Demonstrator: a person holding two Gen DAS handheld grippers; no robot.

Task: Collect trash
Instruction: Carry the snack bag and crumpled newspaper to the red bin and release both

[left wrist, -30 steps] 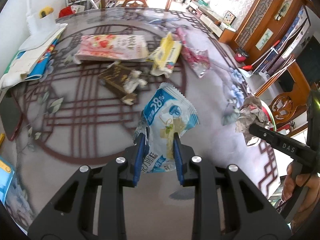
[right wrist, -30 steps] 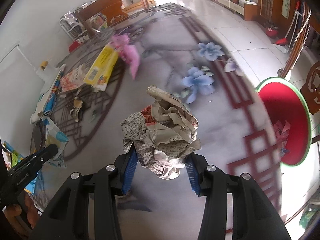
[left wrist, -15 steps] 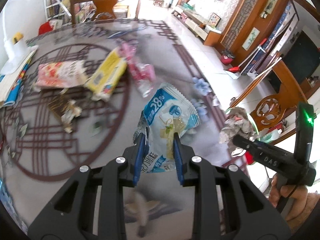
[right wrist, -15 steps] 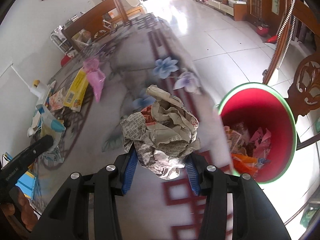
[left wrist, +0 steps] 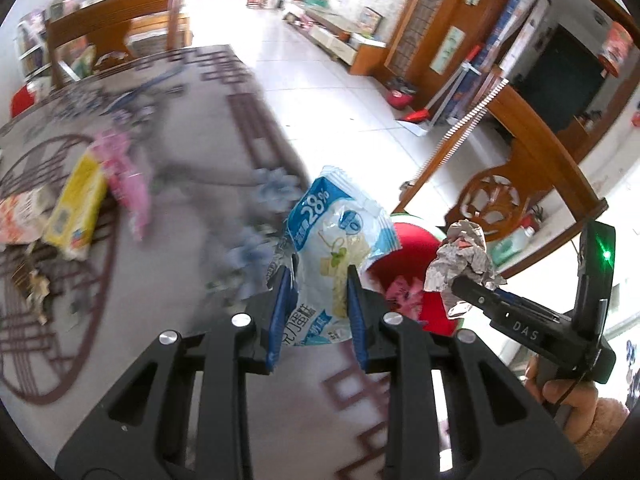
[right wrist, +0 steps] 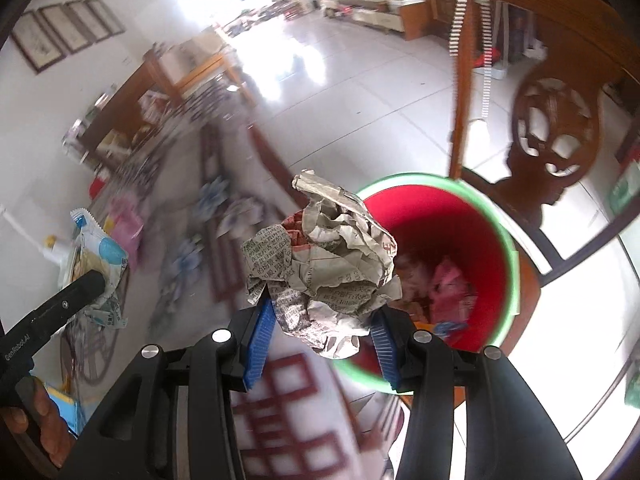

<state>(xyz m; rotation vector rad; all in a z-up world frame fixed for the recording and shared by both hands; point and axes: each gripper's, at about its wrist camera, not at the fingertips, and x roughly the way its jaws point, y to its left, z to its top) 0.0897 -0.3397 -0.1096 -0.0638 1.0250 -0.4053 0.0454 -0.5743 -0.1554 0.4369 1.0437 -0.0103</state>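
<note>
The left claw (left wrist: 316, 300) is clamped on the lower part of a crinkly blue-and-white plastic snack wrapper (left wrist: 336, 240), whose upper half stands free above the blue pads toward 12 o'clock; the right claw (right wrist: 322, 326) is closed around a crumpled ball of grey newspaper (right wrist: 320, 264), pinched at its lower flanks. Both pieces look very light and soft — the wrapper is thin, slick film that would likely slip or flutter if held loosely, so a grip across its flattened body suits it better than one at a corner. The newspaper ball is springy and rough, probably easy to hold, though it crushes under pressure and may cling to the pads for a moment on release. In the right wrist view the ball hangs at the near-left rim of the red round bin with a green rim (right wrist: 514, 264), which sits on the floor off the edge of the grey patterned surface (left wrist: 192, 240) and already holds pink and orange scraps. Well apart, at 9 to 10 o'clock in the left view, a yellow packet (left wrist: 76, 208) and a pink plastic wrapper (left wrist: 126, 176) lie on the surface — equally flimsy, by the look of them.
</note>
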